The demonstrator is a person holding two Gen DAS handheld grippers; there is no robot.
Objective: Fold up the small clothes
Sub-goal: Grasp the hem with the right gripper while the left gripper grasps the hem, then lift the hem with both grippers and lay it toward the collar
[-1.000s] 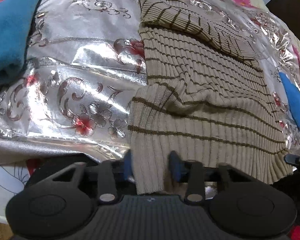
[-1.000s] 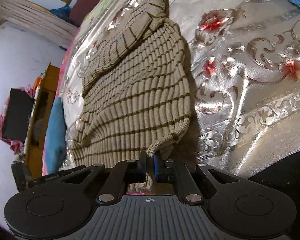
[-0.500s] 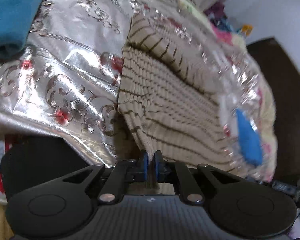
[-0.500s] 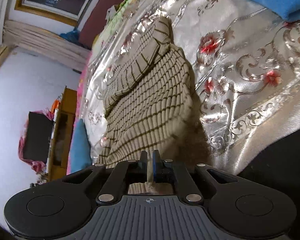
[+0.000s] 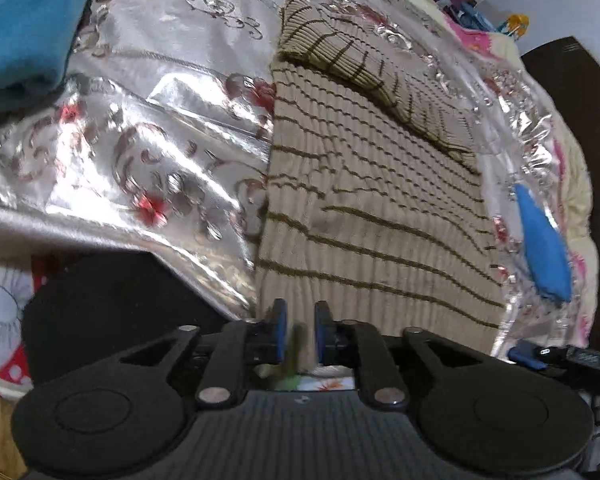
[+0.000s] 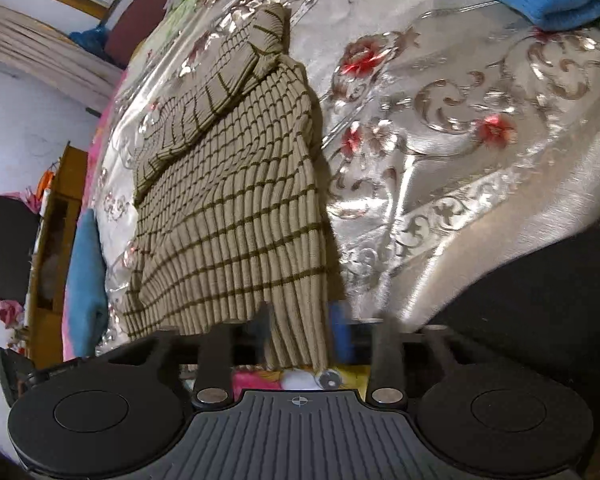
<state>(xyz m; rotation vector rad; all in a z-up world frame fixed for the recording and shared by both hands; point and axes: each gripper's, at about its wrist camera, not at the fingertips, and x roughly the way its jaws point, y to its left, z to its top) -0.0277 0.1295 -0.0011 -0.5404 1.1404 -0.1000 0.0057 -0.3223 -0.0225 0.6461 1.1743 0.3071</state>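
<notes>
Sweater hem first: in the left wrist view our left gripper (image 5: 300,330) has its blue pads (image 5: 279,330) parted a little, and the hem of the striped sweater (image 5: 372,216) sits at the gap, though blur keeps us from saying whether any knit is actually pinched. In the right wrist view our right gripper (image 6: 300,334) stands with its jaws wide apart, a strip of hem hanging loose between them and touching neither side that we can see.

Moving outward, the sweater lies flat on the silver floral bedcover (image 5: 140,132), hem toward us at the bed edge and one sleeve (image 5: 364,68) folded across the far end. A blue cloth (image 5: 24,24) lies at the far left, another blue piece (image 5: 542,244) just beside the garment's right edge.

We judge the step to be taking both hem corners for the fold away from us. To do it well we should close on matching points of the hem, take both knit layers, lift evenly and keep the edge taut so the stripes stay straight.

We can read no brand, label or writing anywhere.
</notes>
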